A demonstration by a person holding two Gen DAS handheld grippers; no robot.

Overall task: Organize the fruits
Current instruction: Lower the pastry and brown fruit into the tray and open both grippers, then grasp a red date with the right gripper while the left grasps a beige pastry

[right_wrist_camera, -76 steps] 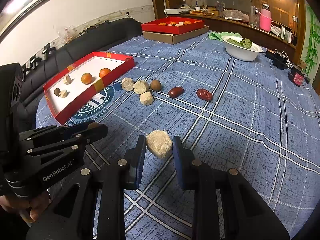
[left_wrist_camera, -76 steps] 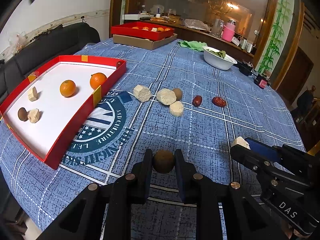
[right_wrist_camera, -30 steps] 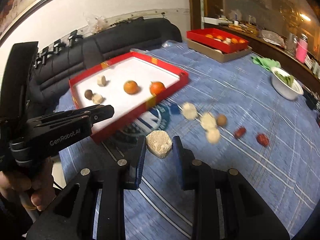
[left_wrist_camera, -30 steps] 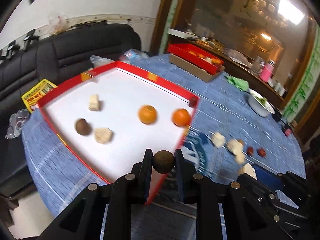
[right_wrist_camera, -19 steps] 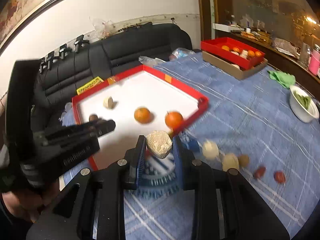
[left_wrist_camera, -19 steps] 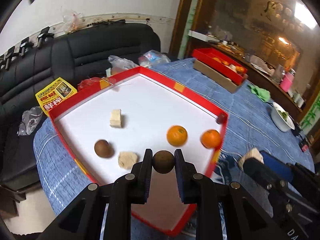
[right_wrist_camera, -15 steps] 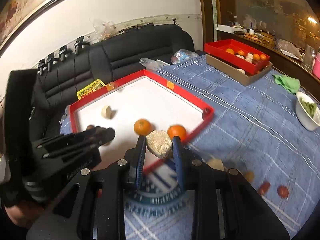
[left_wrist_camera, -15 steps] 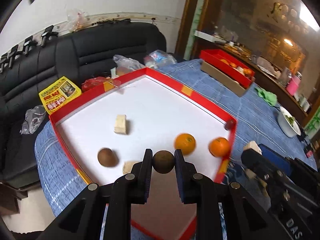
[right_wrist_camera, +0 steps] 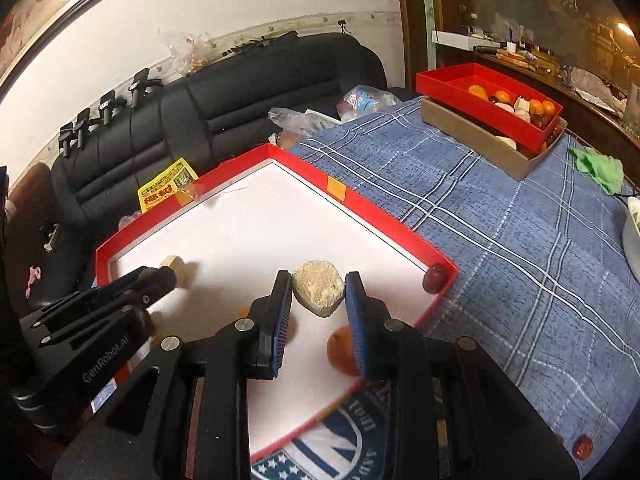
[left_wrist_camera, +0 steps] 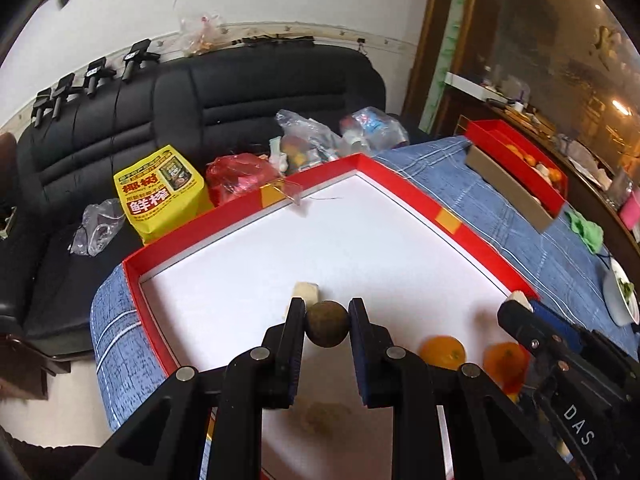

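**Holding fruit over the red tray**

Holding two pieces above the red tray (right_wrist_camera: 372, 216), I have both pairs of tongs nearly closed on their loads. My left tongs (left_wrist_camera: 327, 322) pinch a small round brown fruit (left_wrist_camera: 327, 323) between the pads. My right tongs (right_wrist_camera: 318, 294) clamp a pale, rough beige chunk (right_wrist_camera: 319, 293).

Inside the tray, on its white floor, lie two oranges (left_wrist_camera: 442, 353), side by side near the right wall, a small pale cube (left_wrist_camera: 306, 292) just past the brown fruit, and a dark red date (right_wrist_camera: 435, 277) tucked into the near corner. A blurred brownish lump shows below my left tongs; I cannot tell what it is.

The tray sits at the edge of a table under a blue checked cloth (right_wrist_camera: 520, 216). Farther along the table, a second red box (right_wrist_camera: 488, 100) of mixed fruit rests on a brown cardboard box (right_wrist_camera: 476, 140), with a green rag (right_wrist_camera: 598, 168) beside it. Another date (right_wrist_camera: 582, 446) lies loose on the cloth.

Behind the table stands a black leather sofa (left_wrist_camera: 240, 88), strewn with a yellow packet (left_wrist_camera: 162, 192), a red bag (left_wrist_camera: 240, 176) and clear plastic bags (left_wrist_camera: 308, 136). A white wall rises behind it.
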